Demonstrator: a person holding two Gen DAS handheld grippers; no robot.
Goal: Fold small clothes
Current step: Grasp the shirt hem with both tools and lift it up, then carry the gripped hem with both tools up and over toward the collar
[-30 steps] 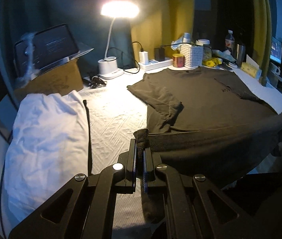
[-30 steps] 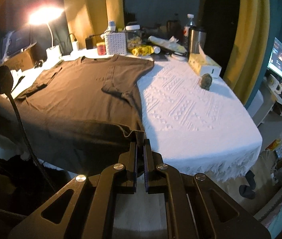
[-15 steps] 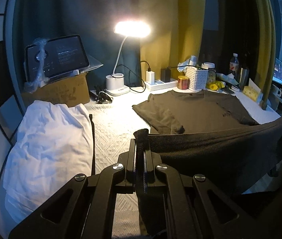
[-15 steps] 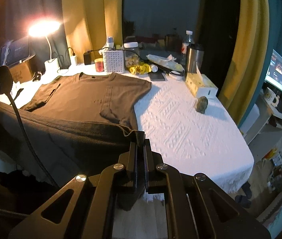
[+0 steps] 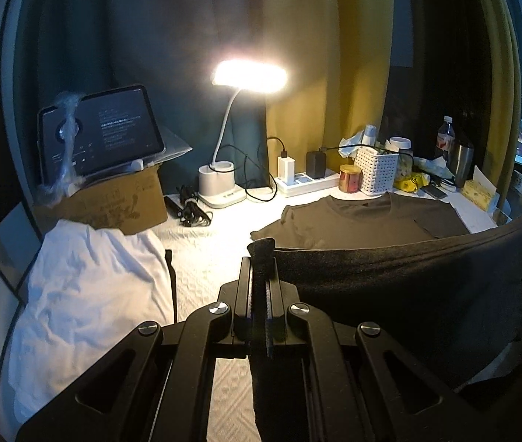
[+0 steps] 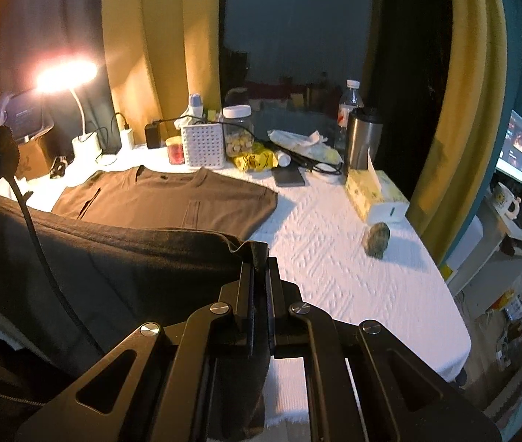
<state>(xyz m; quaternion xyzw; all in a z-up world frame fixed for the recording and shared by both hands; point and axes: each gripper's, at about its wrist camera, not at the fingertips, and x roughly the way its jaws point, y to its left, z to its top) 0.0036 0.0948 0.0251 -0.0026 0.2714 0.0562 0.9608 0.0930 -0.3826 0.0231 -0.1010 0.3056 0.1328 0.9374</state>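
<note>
A dark brown T-shirt (image 5: pixel 356 221) lies with its collar end flat on the white textured bedspread (image 5: pixel 202 254). Its bottom hem is lifted and stretched taut between both grippers. My left gripper (image 5: pixel 261 258) is shut on the hem's left corner, which pokes up between the fingers. In the right wrist view the T-shirt (image 6: pixel 172 202) has both sleeves folded in, and my right gripper (image 6: pixel 259 263) is shut on the hem's right corner. The raised hem hides the shirt's lower half in both views.
A white garment (image 5: pixel 87 294) lies at the left beside a cardboard box (image 5: pixel 113 206) with a tablet (image 5: pixel 102 136). A lit desk lamp (image 5: pixel 246 77), power strip, white basket (image 6: pixel 203 145), jars, bottle, steel tumbler (image 6: pixel 362 140) and tissue box (image 6: pixel 375 191) line the back. A small dark lump (image 6: pixel 377 239) sits right.
Both grippers have risen and moved toward the collar, carrying the hem up off the bed. The hem now hangs as a taut band above the shirt's lower part.
</note>
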